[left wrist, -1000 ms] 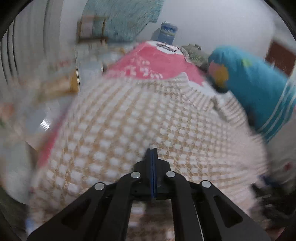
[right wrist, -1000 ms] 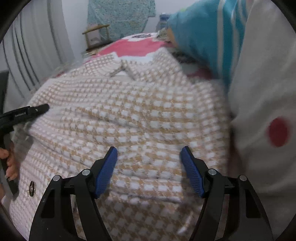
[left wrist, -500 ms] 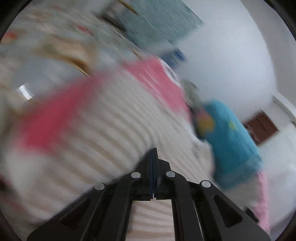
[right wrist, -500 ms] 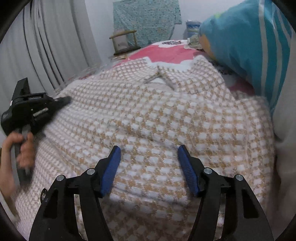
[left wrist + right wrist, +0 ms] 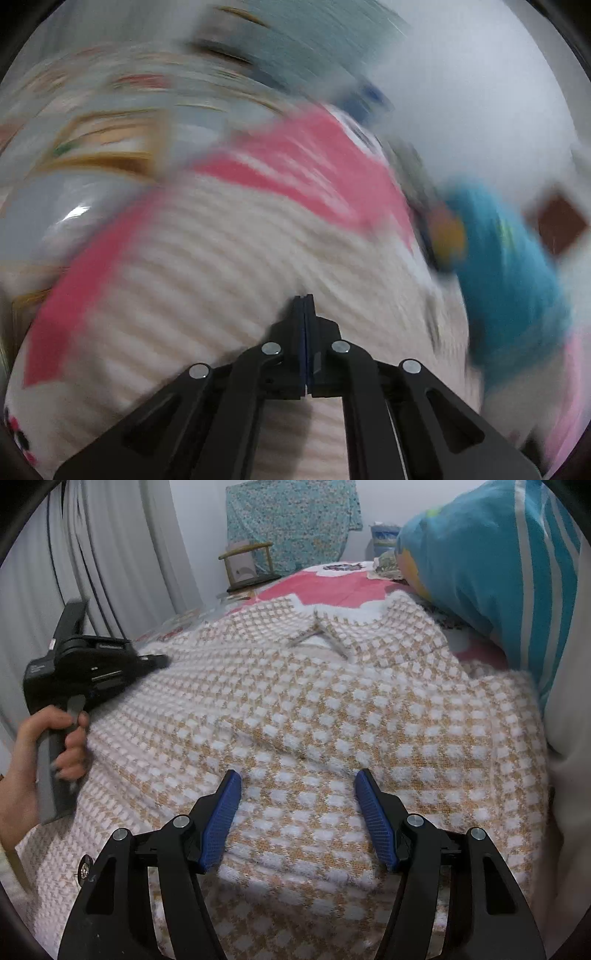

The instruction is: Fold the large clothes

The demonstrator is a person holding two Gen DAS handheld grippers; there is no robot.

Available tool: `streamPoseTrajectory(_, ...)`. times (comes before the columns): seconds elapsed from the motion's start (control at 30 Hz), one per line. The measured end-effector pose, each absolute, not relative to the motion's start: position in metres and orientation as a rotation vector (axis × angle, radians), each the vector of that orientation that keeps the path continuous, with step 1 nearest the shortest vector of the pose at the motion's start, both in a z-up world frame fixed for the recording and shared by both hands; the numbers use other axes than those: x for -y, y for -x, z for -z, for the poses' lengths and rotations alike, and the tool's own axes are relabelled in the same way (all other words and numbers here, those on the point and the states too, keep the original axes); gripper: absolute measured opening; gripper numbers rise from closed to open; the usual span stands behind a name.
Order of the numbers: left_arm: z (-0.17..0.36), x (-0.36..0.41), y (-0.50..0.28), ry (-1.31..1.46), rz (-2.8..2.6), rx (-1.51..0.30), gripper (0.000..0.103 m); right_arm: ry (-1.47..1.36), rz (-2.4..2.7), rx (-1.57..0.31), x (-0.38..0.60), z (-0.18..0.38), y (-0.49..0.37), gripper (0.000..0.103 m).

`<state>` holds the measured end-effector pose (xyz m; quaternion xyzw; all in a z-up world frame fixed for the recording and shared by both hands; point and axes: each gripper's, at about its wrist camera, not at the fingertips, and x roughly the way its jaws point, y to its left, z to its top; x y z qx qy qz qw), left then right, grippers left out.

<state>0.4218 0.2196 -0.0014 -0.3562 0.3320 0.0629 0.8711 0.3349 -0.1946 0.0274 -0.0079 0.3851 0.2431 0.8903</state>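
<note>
A tan and white checked knit garment [image 5: 332, 716] lies spread on the bed, collar at the far end. It also shows blurred in the left wrist view [image 5: 229, 266]. My right gripper [image 5: 297, 801] is open and empty, just above the garment's near part. My left gripper [image 5: 304, 306] has its jaws pressed together with nothing visible between them. It also shows in the right wrist view [image 5: 162, 661], held by a hand at the garment's left edge.
A pink bedsheet [image 5: 332, 587] lies under the garment. A blue striped pillow [image 5: 491, 565] sits at the right. A white cushion [image 5: 569, 775] is beside it. Grey curtains [image 5: 110, 554] hang at the left. A small wooden frame [image 5: 247, 565] stands beyond the bed.
The left gripper swung fast and its view is motion-blurred. It rose along the garment's left edge. The right gripper drew back a little, staying open.
</note>
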Motion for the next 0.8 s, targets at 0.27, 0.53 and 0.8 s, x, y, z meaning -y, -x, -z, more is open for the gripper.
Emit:
streamPoseTrajectory(0.27, -0.035, -0.188, -0.407, 0.402, -0.255, -0.701, 0.003, 0.014, -0.504, -0.796, 0.194, -0.027, -0.334, 0.06)
streamPoseTrajectory(0.53, -0.006, -0.132, -0.381, 0.268, 0.047, -0.924, 0.006, 0.015, -0.507, -0.798, 0.193, -0.026, -0.334, 0.06)
streamPoseTrajectory(0.8, -0.052, -0.091, -0.371, 0.297, 0.147, -0.815, 0.006, 0.026, -0.498, -0.795, 0.19, -0.027, -0.331, 0.06)
